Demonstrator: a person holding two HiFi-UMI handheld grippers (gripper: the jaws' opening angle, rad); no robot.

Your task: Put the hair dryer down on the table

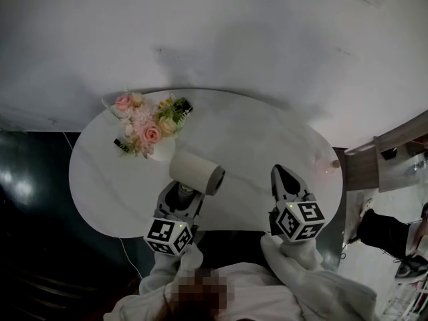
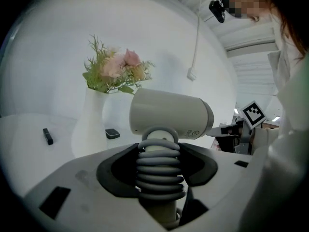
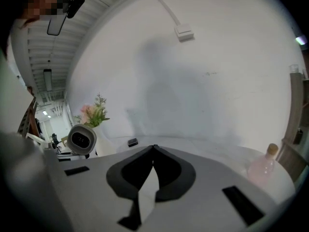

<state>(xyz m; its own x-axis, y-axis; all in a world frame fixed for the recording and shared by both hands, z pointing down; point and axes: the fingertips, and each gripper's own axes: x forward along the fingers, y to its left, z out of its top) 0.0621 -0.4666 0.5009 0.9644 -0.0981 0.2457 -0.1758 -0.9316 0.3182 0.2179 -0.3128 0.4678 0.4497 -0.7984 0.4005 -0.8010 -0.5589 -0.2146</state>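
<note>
A cream-white hair dryer (image 1: 196, 170) is held above the front of the round white table (image 1: 247, 146), its barrel lying level and its handle wrapped in grey cord (image 2: 158, 170). My left gripper (image 1: 179, 202) is shut on that cord-wrapped handle, seen close up with the hair dryer's barrel (image 2: 170, 114) just above the jaws. My right gripper (image 1: 285, 182) hovers over the table's front right, shut with nothing between its jaws; its tips meet (image 3: 154, 147). From the right gripper view the hair dryer (image 3: 81, 139) shows end-on at the left.
A white vase of pink flowers (image 1: 151, 129) stands at the table's back left, with a small black object (image 1: 122, 145) beside it and another (image 2: 112, 133) near the vase. A pink bottle (image 3: 262, 168) stands at the table's right edge. A wooden shelf (image 1: 394, 149) is further right.
</note>
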